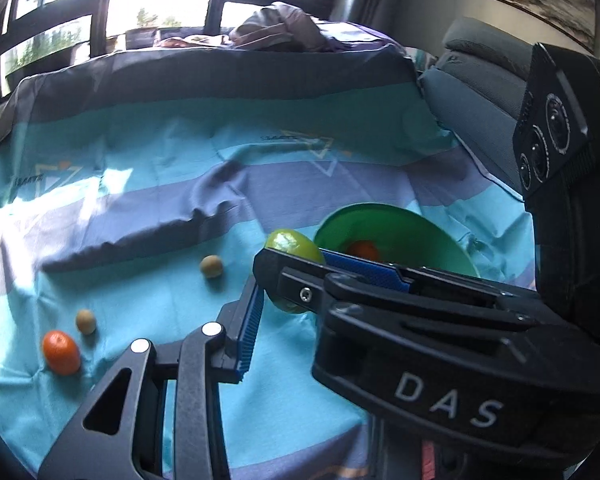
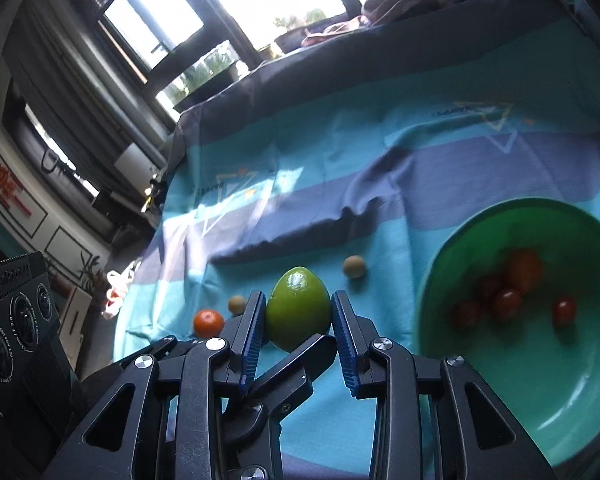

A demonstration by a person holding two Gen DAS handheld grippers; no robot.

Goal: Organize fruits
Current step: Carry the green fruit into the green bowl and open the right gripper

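The right hand-held gripper (image 2: 298, 320) is clamped on a green fruit (image 2: 298, 308), and the left hand-held gripper (image 1: 278, 280) also presses its blue pads against it, above the striped bed cover (image 2: 380, 184). Just right stands a green bowl (image 2: 580, 400) holding several red fruits (image 2: 508, 304). Left lie 1 orange fruit (image 2: 208, 322) and 2 small tan fruits (image 2: 354, 267), clear of both grippers.

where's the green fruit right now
The green fruit sits mid-frame in the right wrist view, clamped between the pads of the right claw, left of the green bowl, with the orange fruit on the striped sheet beyond.
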